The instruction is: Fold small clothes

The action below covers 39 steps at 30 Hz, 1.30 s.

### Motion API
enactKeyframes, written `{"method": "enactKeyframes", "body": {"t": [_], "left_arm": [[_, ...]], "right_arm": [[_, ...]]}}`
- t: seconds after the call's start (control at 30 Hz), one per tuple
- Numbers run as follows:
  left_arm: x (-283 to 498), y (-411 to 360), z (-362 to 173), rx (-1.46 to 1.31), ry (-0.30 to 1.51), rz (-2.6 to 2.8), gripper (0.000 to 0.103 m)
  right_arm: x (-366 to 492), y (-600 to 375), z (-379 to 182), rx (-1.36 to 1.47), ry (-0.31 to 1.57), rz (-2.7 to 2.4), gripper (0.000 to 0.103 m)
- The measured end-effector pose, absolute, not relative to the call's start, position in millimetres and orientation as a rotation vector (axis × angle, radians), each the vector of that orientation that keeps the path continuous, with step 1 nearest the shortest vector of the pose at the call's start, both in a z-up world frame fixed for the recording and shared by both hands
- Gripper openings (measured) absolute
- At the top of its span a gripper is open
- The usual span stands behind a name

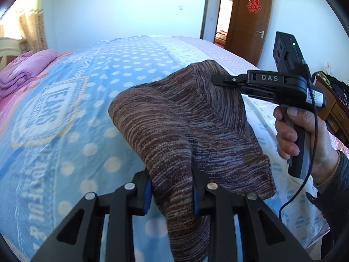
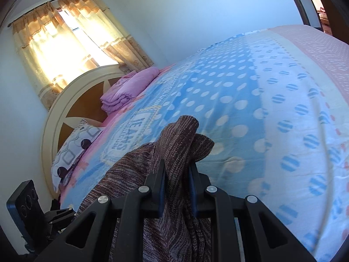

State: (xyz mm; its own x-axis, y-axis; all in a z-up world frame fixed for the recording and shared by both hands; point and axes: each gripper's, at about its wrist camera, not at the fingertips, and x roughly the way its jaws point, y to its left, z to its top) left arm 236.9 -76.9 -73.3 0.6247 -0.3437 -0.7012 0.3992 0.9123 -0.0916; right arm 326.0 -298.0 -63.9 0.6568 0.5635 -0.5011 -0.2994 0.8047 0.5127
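A brown striped knit garment hangs in the air above the bed, stretched between both grippers. My left gripper is shut on its near edge, cloth bunched between the blue pads. My right gripper shows at the right of the left wrist view, held in a hand, shut on the garment's far corner. In the right wrist view the right gripper is shut on a fold of the same knit garment, which drapes down below the fingers.
The bed is covered by a blue polka-dot blanket. A folded pink quilt and a patterned pillow lie by the headboard. A brown door stands open at the back right. A wooden cabinet stands at the right.
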Motion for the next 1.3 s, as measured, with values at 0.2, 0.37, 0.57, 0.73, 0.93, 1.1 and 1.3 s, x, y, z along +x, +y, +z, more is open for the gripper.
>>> {"method": "enactKeyframes", "body": {"t": [0.2, 0.37, 0.57, 0.73, 0.93, 1.1, 1.3], "left_arm": [[224.3, -44.0, -74.4, 0.061, 0.78, -0.379, 0.029], [213.9, -16.6, -73.5, 0.052, 0.773, -0.338, 0.029], [202.1, 10.4, -74.2, 0.039, 0.765, -0.298, 0.029], [196.1, 31.4, -73.2, 0.029, 0.759, -0.269, 0.029], [190.5, 53.9, -72.7, 0.003, 0.75, -0.239, 0.029], [187.1, 65.3, -74.3, -0.003, 0.748, -0.218, 0.029], [181.5, 79.2, -80.7, -0.002, 0.759, -0.191, 0.029]], "right_arm": [[324.1, -253.9, -62.8, 0.4, 0.709, 0.567, 0.018], [324.5, -220.4, -63.2, 0.39, 0.72, 0.611, 0.018], [327.2, -183.5, -63.6, 0.372, 0.734, 0.662, 0.018], [328.4, -154.9, -62.6, 0.353, 0.745, 0.703, 0.018], [332.3, -123.4, -64.0, 0.335, 0.765, 0.744, 0.018], [337.9, -98.3, -67.0, 0.318, 0.786, 0.767, 0.018], [343.6, -69.3, -69.3, 0.284, 0.812, 0.797, 0.018]]}}
